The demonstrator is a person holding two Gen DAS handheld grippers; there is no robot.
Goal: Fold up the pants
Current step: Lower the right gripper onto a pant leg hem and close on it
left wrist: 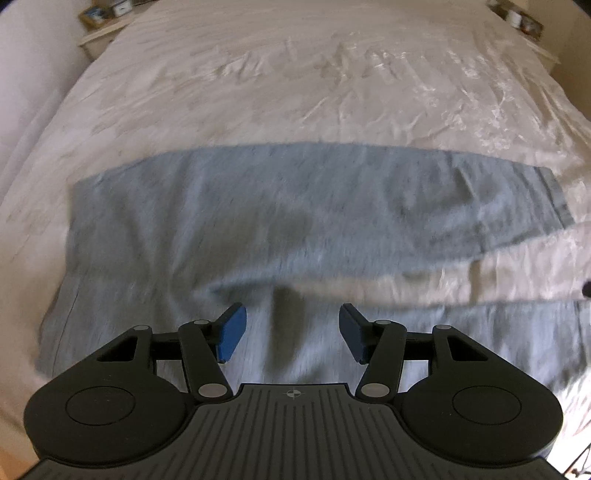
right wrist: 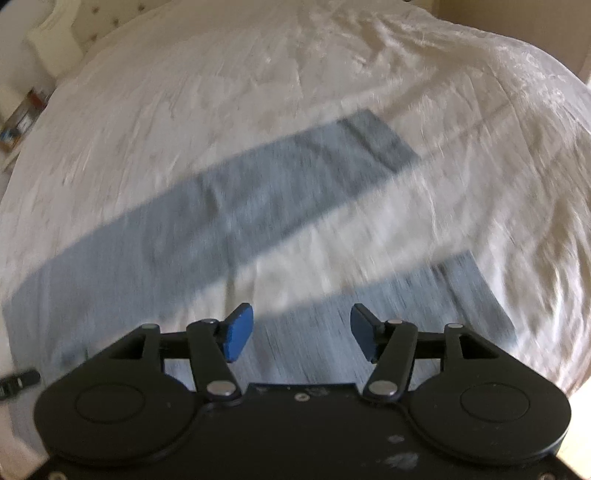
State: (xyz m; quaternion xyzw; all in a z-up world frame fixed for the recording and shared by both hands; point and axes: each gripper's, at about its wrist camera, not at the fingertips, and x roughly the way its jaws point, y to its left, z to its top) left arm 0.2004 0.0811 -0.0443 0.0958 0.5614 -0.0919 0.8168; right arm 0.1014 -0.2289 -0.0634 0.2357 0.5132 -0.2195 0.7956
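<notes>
Grey-blue pants [left wrist: 258,221] lie spread flat on a white bedspread [left wrist: 295,81], legs apart and running to the right, with a cuff [left wrist: 556,199] at the far leg's end. My left gripper [left wrist: 291,332] is open and empty, above the crotch area. In the right wrist view the far leg [right wrist: 236,210] runs diagonally and the near leg [right wrist: 424,306] lies below my right gripper [right wrist: 301,332], which is open and empty. Both views are motion-blurred.
The white bedspread [right wrist: 258,92] is wrinkled. Bedside shelves with small items stand at the far left [left wrist: 99,18] and far right [left wrist: 524,22]. A white headboard [right wrist: 55,40] is at the upper left. The tip of the other gripper [right wrist: 18,380] shows at left.
</notes>
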